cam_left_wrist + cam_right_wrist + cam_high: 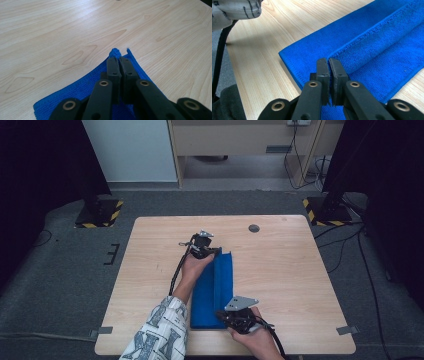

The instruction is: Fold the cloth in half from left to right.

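A blue towel lies as a long narrow strip on the wooden table, running from the middle toward the near edge, with one side folded over. My left gripper is at the strip's far end. In the left gripper view its jaws are shut on a corner of the towel, and a blue tip pokes out beyond them. My right gripper is at the near end. Its jaws are shut on the folded edge of the towel.
A round cable hole sits near the table's far edge. Black stands with yellow-striped bases flank the table's far corners. A patterned sleeve crosses the near left part. Bare wood lies left and right of the towel.
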